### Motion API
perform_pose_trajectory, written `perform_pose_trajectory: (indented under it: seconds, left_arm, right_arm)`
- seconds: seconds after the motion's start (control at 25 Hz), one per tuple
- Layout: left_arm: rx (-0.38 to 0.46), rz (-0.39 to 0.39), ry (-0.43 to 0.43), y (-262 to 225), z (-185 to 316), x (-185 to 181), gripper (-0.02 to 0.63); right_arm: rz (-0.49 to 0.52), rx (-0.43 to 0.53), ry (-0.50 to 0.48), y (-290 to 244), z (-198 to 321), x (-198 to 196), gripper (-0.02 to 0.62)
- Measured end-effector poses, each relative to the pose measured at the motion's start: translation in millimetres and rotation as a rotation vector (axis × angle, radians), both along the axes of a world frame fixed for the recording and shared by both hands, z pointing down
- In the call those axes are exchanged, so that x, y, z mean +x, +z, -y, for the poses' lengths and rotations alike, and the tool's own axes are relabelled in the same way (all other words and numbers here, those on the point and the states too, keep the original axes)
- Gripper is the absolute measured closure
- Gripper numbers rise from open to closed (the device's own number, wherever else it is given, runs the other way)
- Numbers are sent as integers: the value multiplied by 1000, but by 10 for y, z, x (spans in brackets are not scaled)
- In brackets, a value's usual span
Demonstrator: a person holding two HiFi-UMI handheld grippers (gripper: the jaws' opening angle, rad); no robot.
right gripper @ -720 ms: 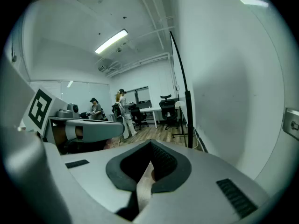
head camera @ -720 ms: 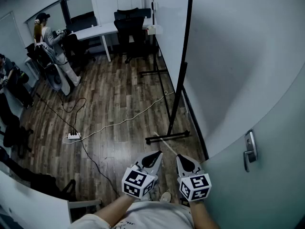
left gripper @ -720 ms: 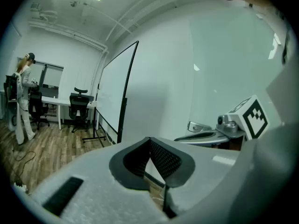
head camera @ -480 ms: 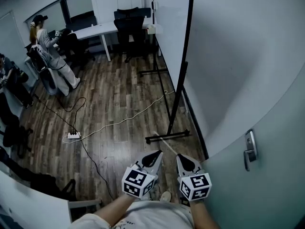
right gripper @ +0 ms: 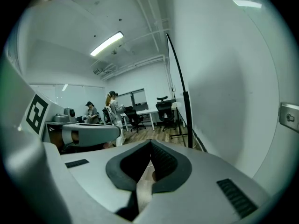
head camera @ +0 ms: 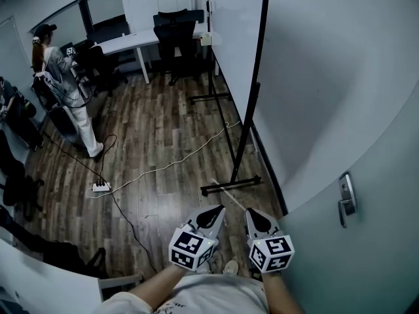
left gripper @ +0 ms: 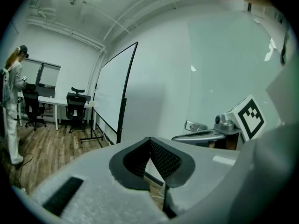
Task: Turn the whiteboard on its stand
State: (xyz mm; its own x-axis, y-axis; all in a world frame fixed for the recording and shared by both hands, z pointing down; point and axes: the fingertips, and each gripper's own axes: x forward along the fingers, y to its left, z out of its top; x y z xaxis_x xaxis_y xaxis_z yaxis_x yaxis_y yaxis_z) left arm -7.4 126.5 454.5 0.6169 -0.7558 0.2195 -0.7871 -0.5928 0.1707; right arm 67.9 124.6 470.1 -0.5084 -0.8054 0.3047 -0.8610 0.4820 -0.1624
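Whiteboard (head camera: 234, 38) stands upright on its black stand (head camera: 230, 187) on the wood floor (head camera: 163, 142), ahead of the person and just beside the right-hand wall (head camera: 327, 77). Its long axis runs away from the person, parallel to that wall, so the board is seen nearly edge-on with its visible face turned left toward the open room. Left gripper (head camera: 216, 210) and right gripper (head camera: 253, 213) sit low, side by side, near the stand's nearer foot but apart from it, pointing forward and slightly down; each has its jaws closed tip to tip, with nothing between them.
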Motion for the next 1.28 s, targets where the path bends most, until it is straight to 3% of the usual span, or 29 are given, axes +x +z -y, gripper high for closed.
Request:
perform_pose_trajectory:
  seconds: [0.36, 0.68, 1.28]
  left_arm:
    - [4, -6, 22, 22, -80, -269, 597]
    - [-2, -18, 31, 49, 43, -289, 597]
    - [-7, -20, 2, 101, 1189, -116, 597]
  right_arm:
    - [1, -4, 36, 7, -77, -171, 589]
    - [14, -3, 29, 5, 13, -236, 589]
    - [0, 16, -3, -1, 1151, -78, 589]
